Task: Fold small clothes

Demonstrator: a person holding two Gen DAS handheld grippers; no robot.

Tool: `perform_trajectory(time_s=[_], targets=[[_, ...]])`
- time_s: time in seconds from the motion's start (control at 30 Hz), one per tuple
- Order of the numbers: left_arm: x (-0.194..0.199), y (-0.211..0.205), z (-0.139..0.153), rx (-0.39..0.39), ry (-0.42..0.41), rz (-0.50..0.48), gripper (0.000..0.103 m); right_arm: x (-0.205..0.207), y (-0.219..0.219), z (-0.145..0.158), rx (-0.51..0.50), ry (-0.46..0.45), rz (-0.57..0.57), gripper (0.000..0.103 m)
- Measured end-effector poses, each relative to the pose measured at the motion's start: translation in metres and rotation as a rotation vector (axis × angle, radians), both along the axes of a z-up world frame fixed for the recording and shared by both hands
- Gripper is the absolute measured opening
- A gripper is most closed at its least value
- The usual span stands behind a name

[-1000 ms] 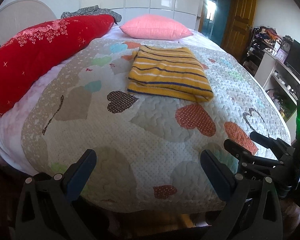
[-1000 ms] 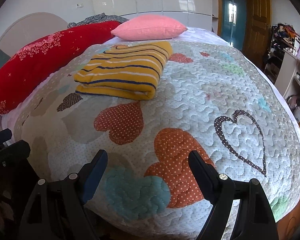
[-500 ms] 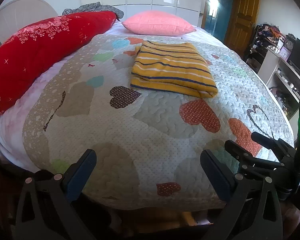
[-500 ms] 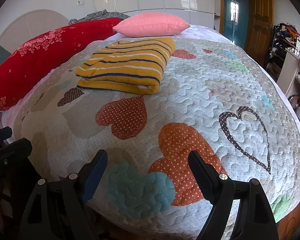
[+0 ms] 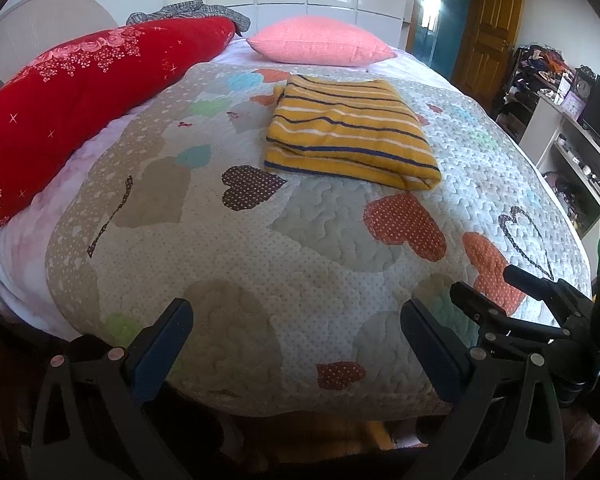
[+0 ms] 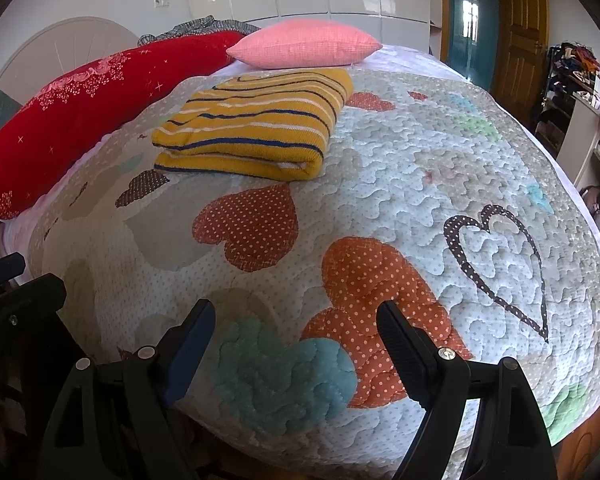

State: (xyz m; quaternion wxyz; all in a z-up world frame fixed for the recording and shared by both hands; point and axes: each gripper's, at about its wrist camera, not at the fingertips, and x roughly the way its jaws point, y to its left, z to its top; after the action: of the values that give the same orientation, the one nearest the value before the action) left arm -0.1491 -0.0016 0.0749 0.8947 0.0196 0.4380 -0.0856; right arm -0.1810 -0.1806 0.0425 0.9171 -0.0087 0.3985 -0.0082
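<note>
Yellow striped knit top (image 5: 350,130) sits already folded into a neat rectangle on the heart-patterned quilt (image 5: 300,264). In the left wrist view it's upper centre of frame; in the right wrist view (image 6: 252,128) it's upper left-centre. It lies just below the pink pillow (image 5: 320,46), w/ the long red bolster (image 5: 80,96) off toward the left edge. Grey checked garment (image 5: 188,10) is bunched at the top of frame behind the bolster, too small to tell what it is.

Left gripper (image 5: 296,344) is at the bottom of its frame, fingers spread wide, nothing between them, over the near quilt edge. Right gripper (image 6: 296,348) likewise: fingers apart, holding nothing, at the bottom centre of its own view over the blue & orange heart patches. Both are well apart from the top, neither touching it. The right tool's body also shows at the lower right of the left view (image 5: 540,308).

Judgement: fold on this piece looks complete, edges squared, layers stacked, so the step in hand reads as a pause btwn items or the end of the job. Next move prob calls for either a final press/shift of the stack aside, or reaching for another garment; no other unfolded small piece shows on the quilt. Any approach needs both tools to travel up-frame across the quilt first, low & level so the soft knit stack isn't dragged out of shape.
</note>
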Motion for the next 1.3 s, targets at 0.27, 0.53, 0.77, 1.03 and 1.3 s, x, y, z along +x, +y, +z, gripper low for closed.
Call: perform_trajectory(time_s=[0.27, 0.53, 0.77, 1.03, 1.3], targets=[[0.001, 0.000, -0.001, -0.004, 0.006, 0.000, 0.103, 0.000, 0.001, -0.002, 0.004, 0.004, -0.002, 0.087], [0.003, 0.001, -0.004, -0.006, 0.020, 0.003, 0.103, 0.001, 0.001, -0.004, 0.003, 0.010, 0.003, 0.087], [0.005, 0.002, -0.006, -0.007, 0.034, 0.007, 0.103, 0.002, 0.001, -0.006, 0.006, 0.019, 0.003, 0.087], [0.006, 0.001, -0.009, -0.009, 0.047, 0.008, 0.103, 0.003, 0.000, -0.007, 0.006, 0.023, 0.009, 0.087], [0.006, 0.001, -0.010, -0.010, 0.055, 0.010, 0.103, 0.003, -0.001, -0.008, 0.013, 0.029, 0.005, 0.087]])
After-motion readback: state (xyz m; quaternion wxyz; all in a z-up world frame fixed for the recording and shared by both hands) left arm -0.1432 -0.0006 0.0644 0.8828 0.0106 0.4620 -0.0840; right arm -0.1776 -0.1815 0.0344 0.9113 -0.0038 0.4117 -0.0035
